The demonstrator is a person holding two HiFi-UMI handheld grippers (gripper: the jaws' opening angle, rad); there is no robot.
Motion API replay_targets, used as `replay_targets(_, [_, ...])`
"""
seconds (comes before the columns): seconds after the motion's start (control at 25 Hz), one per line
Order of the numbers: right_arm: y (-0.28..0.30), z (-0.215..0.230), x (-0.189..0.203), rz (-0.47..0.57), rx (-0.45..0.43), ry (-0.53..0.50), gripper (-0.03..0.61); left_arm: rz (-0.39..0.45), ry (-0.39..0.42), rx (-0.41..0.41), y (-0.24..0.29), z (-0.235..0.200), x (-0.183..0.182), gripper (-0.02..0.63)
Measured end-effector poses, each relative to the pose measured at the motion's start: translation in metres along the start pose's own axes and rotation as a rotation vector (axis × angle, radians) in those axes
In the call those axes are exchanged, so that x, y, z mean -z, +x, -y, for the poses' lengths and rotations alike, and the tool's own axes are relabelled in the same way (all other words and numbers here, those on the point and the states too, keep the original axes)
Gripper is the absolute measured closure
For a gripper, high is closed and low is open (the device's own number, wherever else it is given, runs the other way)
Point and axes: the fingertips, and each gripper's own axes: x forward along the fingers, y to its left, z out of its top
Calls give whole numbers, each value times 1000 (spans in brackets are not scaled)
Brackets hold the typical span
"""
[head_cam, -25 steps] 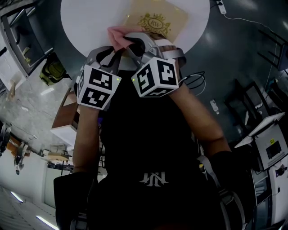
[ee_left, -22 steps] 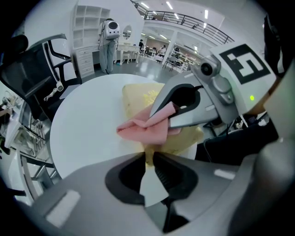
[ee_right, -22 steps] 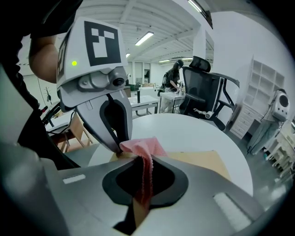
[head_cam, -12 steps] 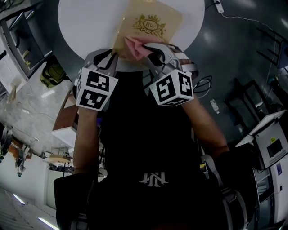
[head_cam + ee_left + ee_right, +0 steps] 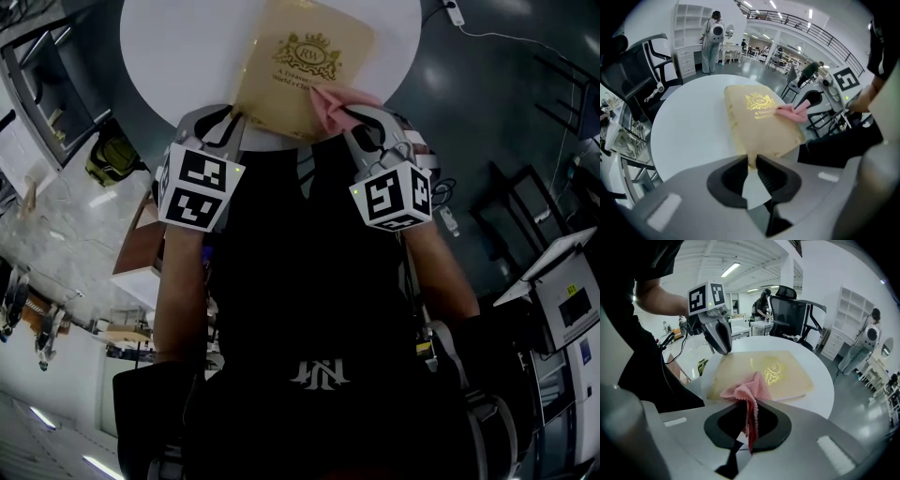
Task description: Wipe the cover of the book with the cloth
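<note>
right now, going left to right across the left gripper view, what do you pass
black chair → book → pink cloth → right gripper

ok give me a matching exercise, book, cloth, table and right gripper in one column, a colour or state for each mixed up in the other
Column one:
1. book
2. cloth
3. table
4. right gripper

Column two:
A. round and white
B. pink, lying on the cover
C. shut on the cloth
D. tan with a gold crest

Pairs: 1-D, 2-B, 3-A, 4-C
</note>
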Motion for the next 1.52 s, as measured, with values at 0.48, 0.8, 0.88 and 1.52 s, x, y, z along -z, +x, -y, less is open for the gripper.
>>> replay_targets(0.48, [-64,49,-15,41,191,59,568,13,11,8,-1,-2,0,565])
replay_targets(0.8, [0,-14,-136,259,-4,-63,568,21,10,15,-1,-1,0,563])
replay_targets(0.88, [26,-33,-142,245,-62,-68,568,26,10,11,-1,-1,0,565])
replay_targets(1.52, [67,-58,-111,70,-174,-101,568,41,1,29,-1,-3,1,557])
